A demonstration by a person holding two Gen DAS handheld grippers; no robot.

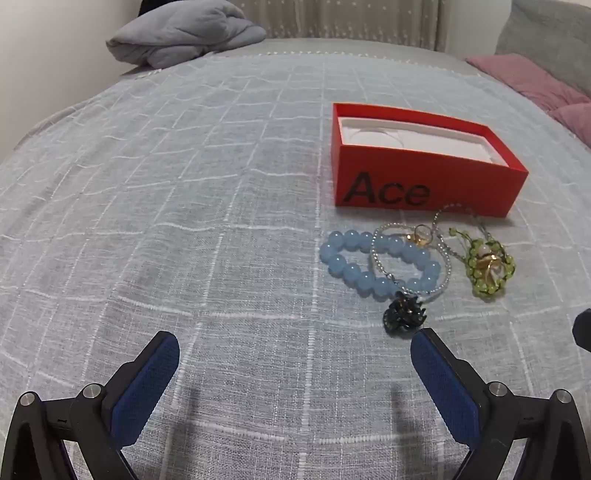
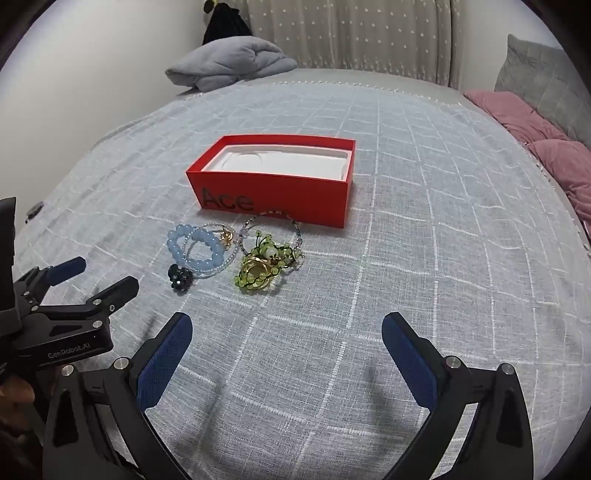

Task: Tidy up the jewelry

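Note:
An open red box (image 1: 424, 184) (image 2: 273, 192) marked "Ace", with a white insert, sits on the bed. In front of it lies a heap of jewelry: a blue bead bracelet (image 1: 334, 256) (image 2: 173, 236), a thin clear-bead bracelet (image 1: 375, 258), a green bead bracelet (image 1: 487, 264) (image 2: 255, 275) with a gold piece, and a black bead cluster (image 1: 402, 315) (image 2: 180, 277). My left gripper (image 1: 293, 354) (image 2: 99, 275) is open, short of the heap and left of it. My right gripper (image 2: 286, 334) is open too, nothing between its fingers, nearer than the jewelry.
The bed is covered by a grey-blue checked spread (image 1: 184, 221) (image 2: 443, 258). A folded grey blanket (image 1: 184, 33) (image 2: 229, 62) lies at the far edge. Pink cushions (image 1: 535, 88) (image 2: 535, 129) and a grey pillow (image 2: 539, 70) line the right side. A hand (image 2: 14, 395) shows at lower left.

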